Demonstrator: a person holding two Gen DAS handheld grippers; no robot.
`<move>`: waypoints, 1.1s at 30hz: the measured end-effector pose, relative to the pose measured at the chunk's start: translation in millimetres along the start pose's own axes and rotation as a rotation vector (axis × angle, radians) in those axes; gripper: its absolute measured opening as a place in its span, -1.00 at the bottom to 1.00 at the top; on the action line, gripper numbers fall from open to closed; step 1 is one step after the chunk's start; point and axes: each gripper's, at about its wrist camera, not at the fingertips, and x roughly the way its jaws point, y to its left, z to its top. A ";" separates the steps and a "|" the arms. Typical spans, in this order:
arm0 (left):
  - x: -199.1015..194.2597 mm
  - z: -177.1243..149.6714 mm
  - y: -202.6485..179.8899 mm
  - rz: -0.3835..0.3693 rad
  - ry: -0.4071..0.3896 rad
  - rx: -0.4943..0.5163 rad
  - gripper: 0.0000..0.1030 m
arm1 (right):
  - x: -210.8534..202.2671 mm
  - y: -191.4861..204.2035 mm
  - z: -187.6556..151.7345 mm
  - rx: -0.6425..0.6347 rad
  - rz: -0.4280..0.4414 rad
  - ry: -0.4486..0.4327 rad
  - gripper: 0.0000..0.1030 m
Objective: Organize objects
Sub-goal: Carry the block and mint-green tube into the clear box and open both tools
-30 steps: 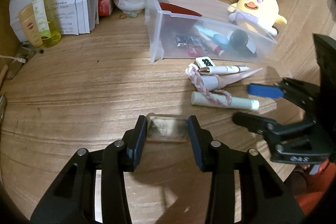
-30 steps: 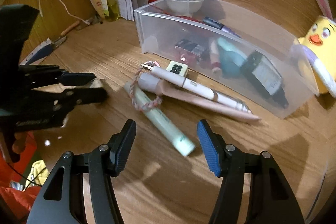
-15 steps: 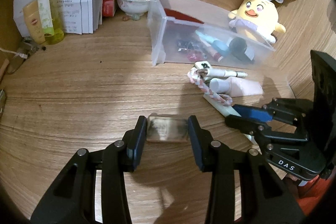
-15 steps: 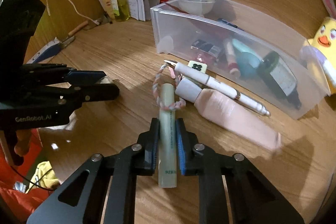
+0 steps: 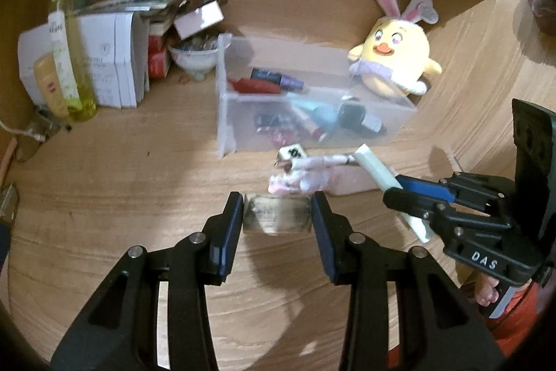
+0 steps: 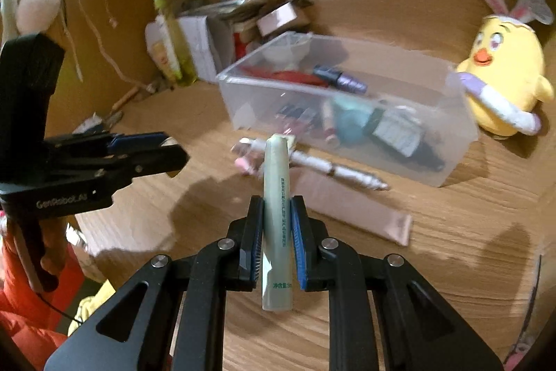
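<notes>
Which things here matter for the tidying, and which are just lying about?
In play: pale green tube in right gripper; small clear block in left gripper; clear bin; white pen; pink tube.

Lying about: chick plush; yellow bottle; bowl.

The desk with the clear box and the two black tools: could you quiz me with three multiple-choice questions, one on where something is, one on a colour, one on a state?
1. Where is the yellow chick toy?
A. inside the clear box
B. beside the clear box, on the desk
C. in a tool

2. What colour is the tube in the right tool?
A. pale green
B. bright red
C. black

3. What is the left tool doing?
A. hanging empty
B. gripping a pen
C. holding a small flat block

Answers: 1 B, it sits outside the clear box; 2 A, pale green with printed text; 3 C, the block sits between its fingers.
</notes>
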 end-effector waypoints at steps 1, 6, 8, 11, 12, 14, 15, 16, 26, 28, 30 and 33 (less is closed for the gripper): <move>-1.1 1.9 -1.0 -0.003 -0.007 0.001 -0.23 | -3.3 -3.2 2.6 0.008 -0.001 -0.011 -0.72; -2.8 12.8 -4.7 -0.015 -0.031 0.002 -0.23 | -15.2 -12.3 13.8 0.032 -0.023 -0.074 -0.72; -2.4 18.0 -6.6 -0.020 -0.042 0.004 -0.23 | -18.8 -15.4 19.1 0.035 -0.026 -0.096 -0.72; -0.8 25.5 -10.1 -0.029 -0.055 0.006 -0.23 | -20.8 -18.9 26.9 0.033 -0.033 -0.121 -0.72; 0.1 27.6 -11.4 -0.030 -0.058 0.006 -0.23 | -21.1 -20.5 29.4 0.034 -0.032 -0.127 -0.72; 2.5 33.3 -13.5 -0.032 -0.064 0.006 -0.23 | -20.7 -22.8 34.1 0.034 -0.030 -0.139 -0.72; 3.3 35.8 -14.4 -0.034 -0.065 0.006 -0.23 | -19.7 -24.0 36.7 0.033 -0.030 -0.143 -0.72; 4.1 38.5 -15.6 -0.035 -0.068 0.005 -0.23 | -19.4 -25.6 39.0 0.034 -0.030 -0.148 -0.72; 14.3 67.6 -25.7 -0.045 -0.095 0.016 -0.23 | -4.5 -39.0 64.1 0.034 -0.033 -0.172 -0.72; 16.4 72.8 -27.5 -0.047 -0.099 0.019 -0.23 | -1.5 -42.5 67.6 0.039 -0.038 -0.171 -0.72; 19.1 78.3 -29.1 -0.049 -0.103 0.021 -0.23 | 1.0 -45.9 71.7 0.042 -0.041 -0.170 -0.72; 24.2 86.4 -30.5 -0.052 -0.106 0.022 -0.23 | 2.6 -52.4 76.7 0.048 -0.051 -0.172 -0.72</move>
